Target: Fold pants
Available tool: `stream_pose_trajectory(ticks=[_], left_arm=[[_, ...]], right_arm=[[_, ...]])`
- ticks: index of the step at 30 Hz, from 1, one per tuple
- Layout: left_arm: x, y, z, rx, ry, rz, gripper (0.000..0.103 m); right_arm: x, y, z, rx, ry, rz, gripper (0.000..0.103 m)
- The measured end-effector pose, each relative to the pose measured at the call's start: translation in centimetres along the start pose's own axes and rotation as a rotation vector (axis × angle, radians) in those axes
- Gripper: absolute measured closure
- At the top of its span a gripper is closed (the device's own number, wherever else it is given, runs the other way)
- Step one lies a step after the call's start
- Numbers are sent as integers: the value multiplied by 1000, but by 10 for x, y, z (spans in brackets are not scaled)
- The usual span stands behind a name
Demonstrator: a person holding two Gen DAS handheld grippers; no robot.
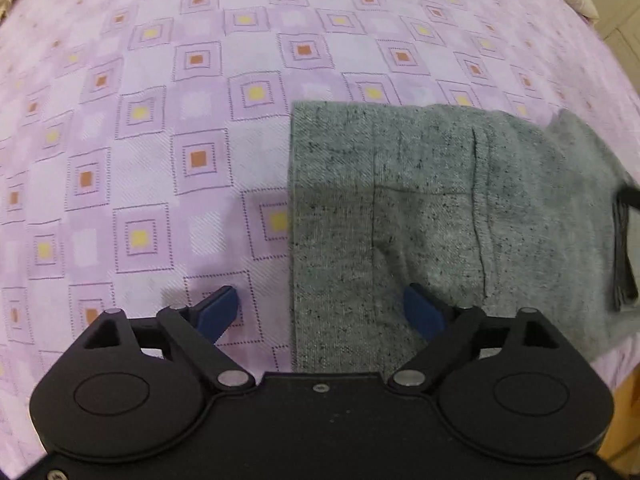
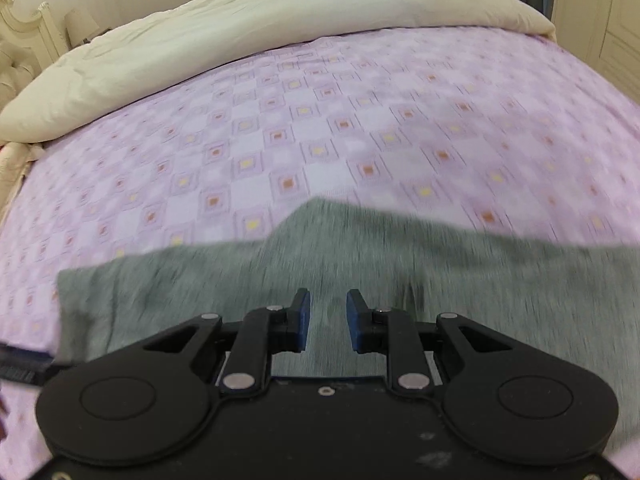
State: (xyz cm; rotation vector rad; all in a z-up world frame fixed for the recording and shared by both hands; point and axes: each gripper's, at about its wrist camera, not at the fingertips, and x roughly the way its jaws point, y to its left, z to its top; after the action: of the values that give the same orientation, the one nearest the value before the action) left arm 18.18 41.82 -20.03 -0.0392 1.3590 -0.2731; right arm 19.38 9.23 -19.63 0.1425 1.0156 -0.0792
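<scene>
The grey speckled pants (image 1: 440, 208) lie folded flat on the pink patterned bedspread (image 1: 160, 120). My left gripper (image 1: 324, 312) is wide open low over the folded left edge, one blue finger over the bedspread and the other over the cloth. In the right wrist view the pants (image 2: 360, 248) appear blurred below my right gripper (image 2: 328, 316), which is partly open and holds nothing, hovering over the grey cloth. A dark waistband (image 1: 624, 256) shows at the pants' right end.
A cream duvet (image 2: 240, 32) is bunched along the far side of the bed. A carved headboard (image 2: 24, 20) stands at the far left. Pale wardrobe doors (image 2: 600, 12) stand at the right. The bed edge and wooden floor (image 1: 624, 408) lie at lower right.
</scene>
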Motion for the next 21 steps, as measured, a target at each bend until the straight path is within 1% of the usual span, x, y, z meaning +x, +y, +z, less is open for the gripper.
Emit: stream_pose_trajectory(ticks=[2,4,6,9,12,15,16,17,18,19,20,21], left_arm=[[3,-4,-1,43,3,-19,6],[7,-11,-2,79,11,-39,1],[9,-16,-4,100,8,-32,1],[12,-17,-2,89,-11,-22,0],[15,-16,-2,71,-24,-21,0],[13,-16,1,65,-17,-19,2],[12,-15,1,60,-24,-29,10],[10,-16,3,62,-35,-43,29],[5,-19,4,70,-41,-65,39],[1,-21,5,71,-38,-94,58],[-2,-23,8,61,-36,-98,63],[-7,-26,10,60,-44,-86,68]], right_arm=[[15,1,6,-18,21,-18,80],[28,-1,5,-20,64,-32,82],[36,-4,-4,4,116,-47,82],[22,-6,-28,40,133,-43,82],[1,-2,-54,44,185,-20,82],[-17,4,-83,29,244,0,82],[-23,6,-92,25,255,3,82],[-29,7,-100,21,260,7,82],[-35,8,-106,18,259,9,82],[-41,9,-109,21,253,7,82],[-46,8,-111,33,251,7,82],[-51,6,-111,55,252,11,82]])
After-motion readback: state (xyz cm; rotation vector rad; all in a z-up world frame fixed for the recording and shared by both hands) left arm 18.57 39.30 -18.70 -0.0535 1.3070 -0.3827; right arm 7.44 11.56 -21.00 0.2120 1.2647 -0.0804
